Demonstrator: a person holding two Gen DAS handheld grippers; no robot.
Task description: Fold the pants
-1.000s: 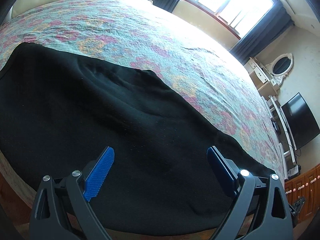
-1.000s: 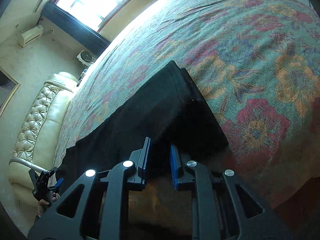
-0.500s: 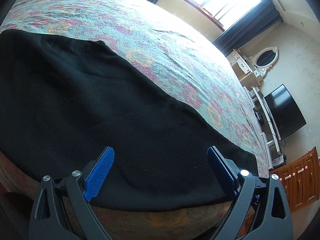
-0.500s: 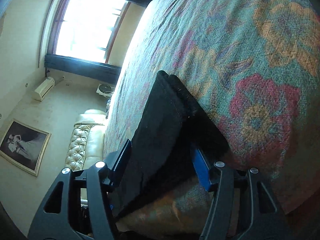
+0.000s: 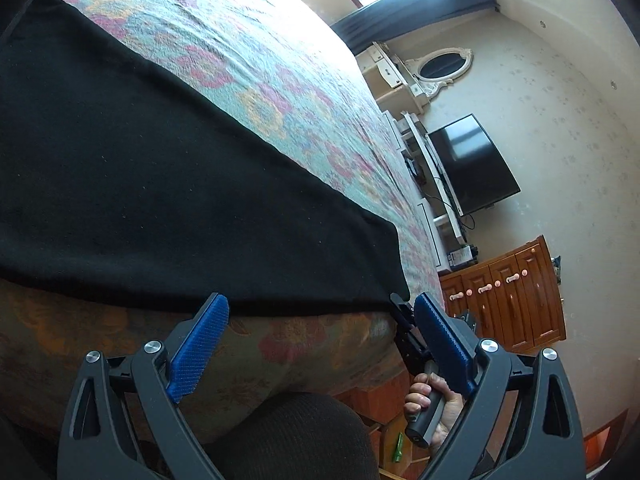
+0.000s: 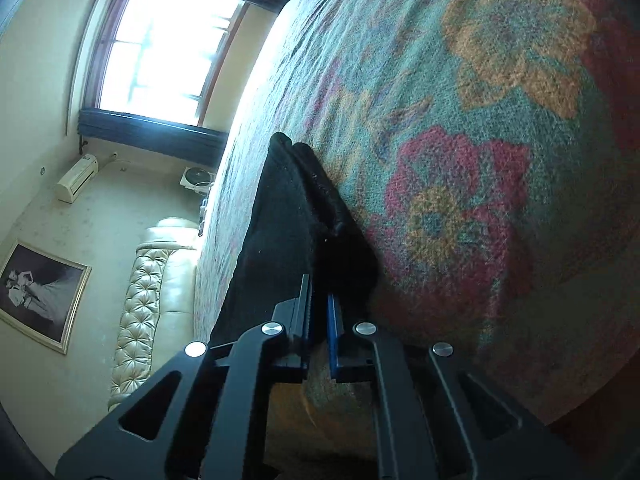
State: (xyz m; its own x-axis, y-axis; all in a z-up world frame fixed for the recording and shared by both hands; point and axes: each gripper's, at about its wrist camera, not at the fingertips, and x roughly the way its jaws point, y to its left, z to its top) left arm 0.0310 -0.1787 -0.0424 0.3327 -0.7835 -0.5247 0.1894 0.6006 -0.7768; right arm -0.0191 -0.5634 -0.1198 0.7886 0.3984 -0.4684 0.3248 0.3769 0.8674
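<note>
Floral bedspread carrying black pants, edge grab under way
Right gripper pinches the hem corner directly ahead; left gripper hangs spread just short of the near edge and likely must clamp before folding

Right hand-held gripper, pads nearly together on black pants edge over floral bedspread.
</note>
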